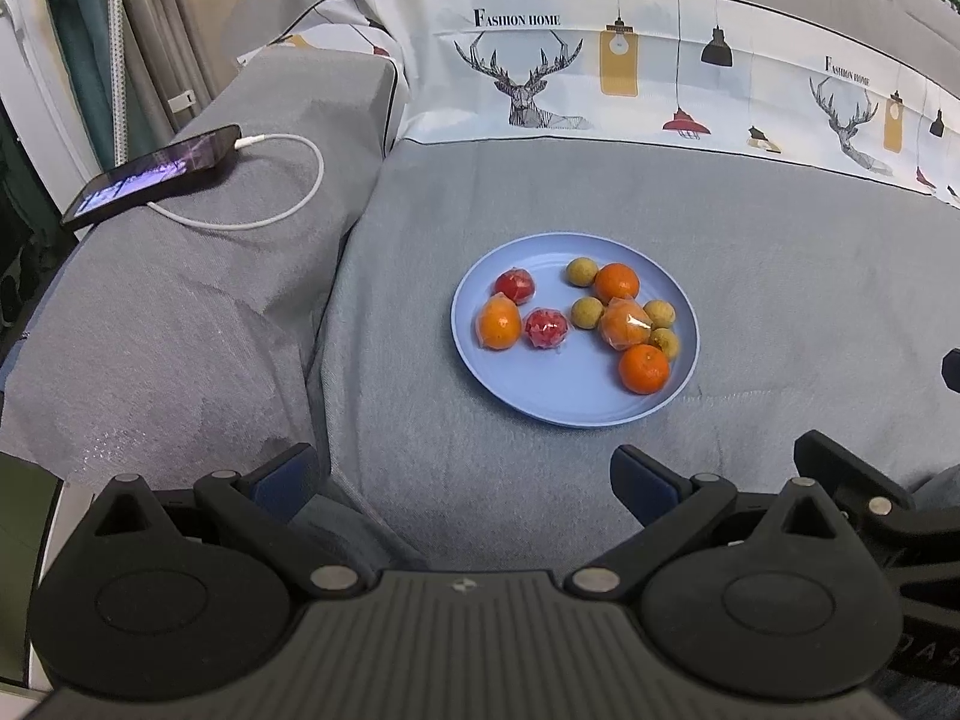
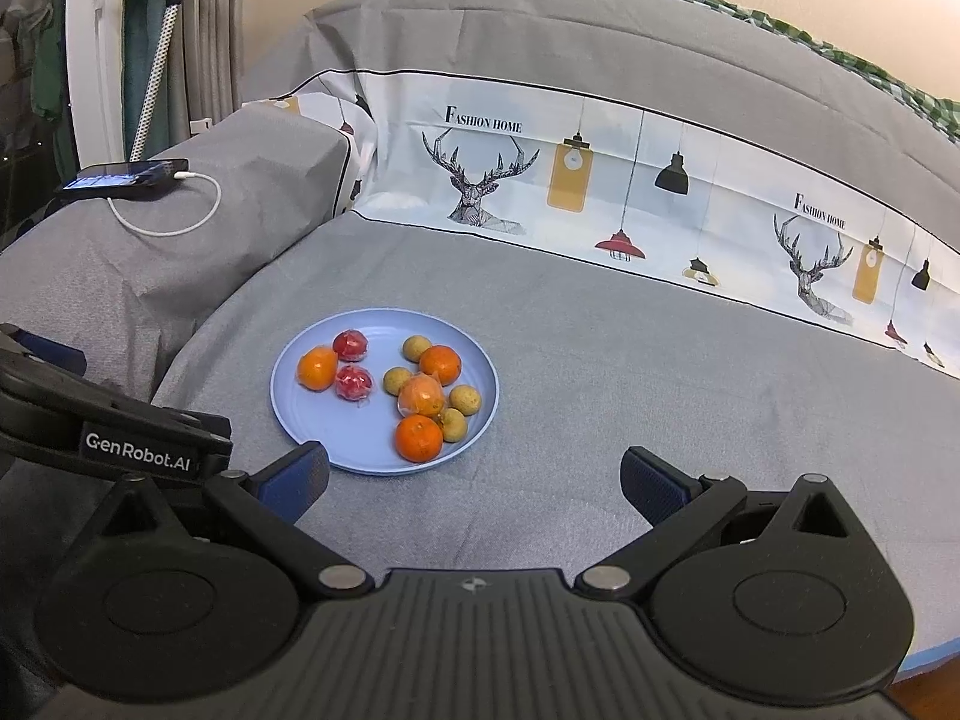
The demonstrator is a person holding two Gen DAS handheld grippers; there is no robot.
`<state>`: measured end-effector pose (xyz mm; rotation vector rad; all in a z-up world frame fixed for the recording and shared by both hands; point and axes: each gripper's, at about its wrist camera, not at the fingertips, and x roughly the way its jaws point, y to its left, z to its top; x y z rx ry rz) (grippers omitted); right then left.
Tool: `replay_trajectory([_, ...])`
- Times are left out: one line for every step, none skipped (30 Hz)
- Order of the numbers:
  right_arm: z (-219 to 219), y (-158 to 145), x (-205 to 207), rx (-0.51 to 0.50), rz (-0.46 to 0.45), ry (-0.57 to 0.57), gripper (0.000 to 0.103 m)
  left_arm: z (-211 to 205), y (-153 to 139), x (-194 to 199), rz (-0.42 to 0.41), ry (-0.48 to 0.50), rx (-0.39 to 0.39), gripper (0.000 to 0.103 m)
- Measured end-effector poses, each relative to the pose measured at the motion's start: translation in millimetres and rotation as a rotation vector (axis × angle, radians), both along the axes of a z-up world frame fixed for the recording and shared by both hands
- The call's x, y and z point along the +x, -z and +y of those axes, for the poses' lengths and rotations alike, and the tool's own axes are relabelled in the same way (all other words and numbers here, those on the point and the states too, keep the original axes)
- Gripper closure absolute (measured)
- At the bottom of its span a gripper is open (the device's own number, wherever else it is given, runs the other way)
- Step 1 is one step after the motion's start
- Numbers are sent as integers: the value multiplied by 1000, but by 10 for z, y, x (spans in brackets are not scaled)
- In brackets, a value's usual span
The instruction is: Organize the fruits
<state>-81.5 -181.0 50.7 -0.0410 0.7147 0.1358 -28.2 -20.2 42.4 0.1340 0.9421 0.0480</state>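
Observation:
A blue plate (image 1: 558, 402) sits on the grey sofa seat and holds several fruits: bare oranges (image 1: 644, 368), plastic-wrapped oranges (image 1: 498, 323), two wrapped red fruits (image 1: 546, 328) and several small yellow-brown longans (image 1: 587, 312). It also shows in the right wrist view (image 2: 354, 450), with an orange (image 2: 418, 437) at its near edge. My left gripper (image 1: 465, 480) is open and empty, a short way in front of the plate. My right gripper (image 2: 474, 480) is open and empty, its left finger (image 2: 294, 477) next to the plate's near rim.
A phone (image 1: 150, 171) on a white charging cable (image 1: 270, 219) lies on the grey armrest at left. The patterned sofa back (image 1: 600, 78) rises behind the seat. The left gripper's body (image 2: 108, 426) shows at the left of the right wrist view.

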Motion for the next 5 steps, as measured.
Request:
replay_trajectory([5,7,9,1,3,-1,1,5,4,11,4,-1,-4,0])
replay_trajectory([12,13,19,1,6,-1,1,16,2,17,4,-3,-9,0])
replay_trajectory([15,19,24,1,7,-3,1,30,0,19,-1,-7,-13,0])
replay_trajectory([19,25,29,3,9,-5,1,37,-1,13,-7,-12,-12,0])
replay_trajectory([28,22,34,5,9,-7,1,42,1,15,-12,-17,-6,0])
